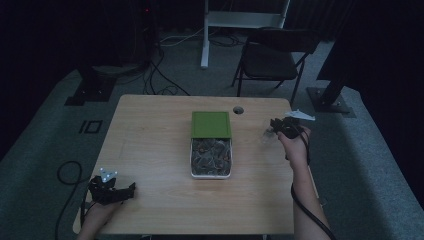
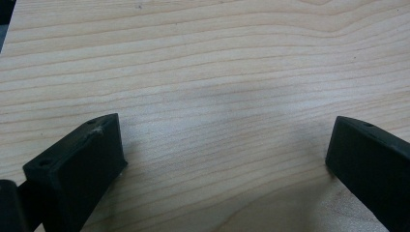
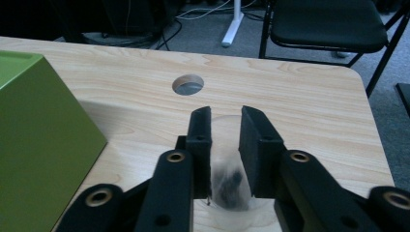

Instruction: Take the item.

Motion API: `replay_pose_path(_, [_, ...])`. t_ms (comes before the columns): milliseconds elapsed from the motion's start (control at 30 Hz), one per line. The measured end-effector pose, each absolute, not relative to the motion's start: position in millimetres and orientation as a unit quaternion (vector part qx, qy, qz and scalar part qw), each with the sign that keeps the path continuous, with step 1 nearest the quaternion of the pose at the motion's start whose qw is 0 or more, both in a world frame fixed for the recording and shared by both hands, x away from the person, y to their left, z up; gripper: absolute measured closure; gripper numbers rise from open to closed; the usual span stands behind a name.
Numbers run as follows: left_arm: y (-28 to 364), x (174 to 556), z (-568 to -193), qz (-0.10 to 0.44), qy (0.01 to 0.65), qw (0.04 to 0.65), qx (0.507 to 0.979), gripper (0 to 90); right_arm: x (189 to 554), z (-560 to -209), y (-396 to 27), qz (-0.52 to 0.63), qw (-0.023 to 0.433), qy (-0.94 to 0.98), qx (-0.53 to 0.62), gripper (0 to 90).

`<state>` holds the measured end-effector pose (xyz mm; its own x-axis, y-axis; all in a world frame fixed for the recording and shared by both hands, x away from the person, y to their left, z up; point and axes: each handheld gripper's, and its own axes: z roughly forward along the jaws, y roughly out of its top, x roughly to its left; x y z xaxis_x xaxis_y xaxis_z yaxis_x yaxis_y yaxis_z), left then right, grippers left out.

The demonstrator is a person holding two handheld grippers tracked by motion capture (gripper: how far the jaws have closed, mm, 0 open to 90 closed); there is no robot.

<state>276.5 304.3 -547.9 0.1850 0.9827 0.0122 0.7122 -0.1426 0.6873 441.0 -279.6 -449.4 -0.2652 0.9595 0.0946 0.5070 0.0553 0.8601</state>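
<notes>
High view first: taking the white tray (image 1: 210, 173) of dark pieces at the middle of the tabletop (image 1: 150, 150) as my landmark, my left gripper (image 1: 111, 191) sits well to the left of it and nearer to me, close to the tabletop's near left corner. Its jaws stand wide apart with nothing but bare wood grain between them, as the left gripper view shows. Just behind the tray, touching its far end, lies the green lid (image 1: 211, 123), and beyond that a round hole (image 1: 238, 109) in the wood. Well to the right of the tray, near the tabletop's right edge, my right gripper (image 1: 272, 131) holds a small clear bag (image 3: 227, 174) with something dark inside; the pads sit close against its sides, and the bag's bottom rests on the wood.
</notes>
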Motion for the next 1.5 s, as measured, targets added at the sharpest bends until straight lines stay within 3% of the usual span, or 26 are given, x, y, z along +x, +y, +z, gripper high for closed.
replay_pose_path(133, [304.3, 276.5, -547.9, 0.241, 0.591, 0.281, 0.717, 0.5, 440.2, -448.2, -278.4, 0.421, 0.264, 0.68, 0.538, 69.7])
replay_pose_path(467, [304.3, 276.6, -547.9, 0.241, 0.591, 0.281, 0.717, 0.5, 424.3, -445.0, -273.7, 0.451, 0.236, 0.691, 0.514, 32.4])
replay_pose_path(633, [304.3, 276.5, -547.9, 0.241, 0.591, 0.281, 0.717, 0.5, 416.2, -445.2, -275.4, 0.452, 0.246, 0.688, 0.511, 21.8])
replay_pose_path(1500, [304.3, 276.5, -547.9, 0.24, 0.591, 0.281, 0.717, 0.5, 369.1, -456.0, -278.8, 0.453, 0.247, 0.709, 0.481, 18.6])
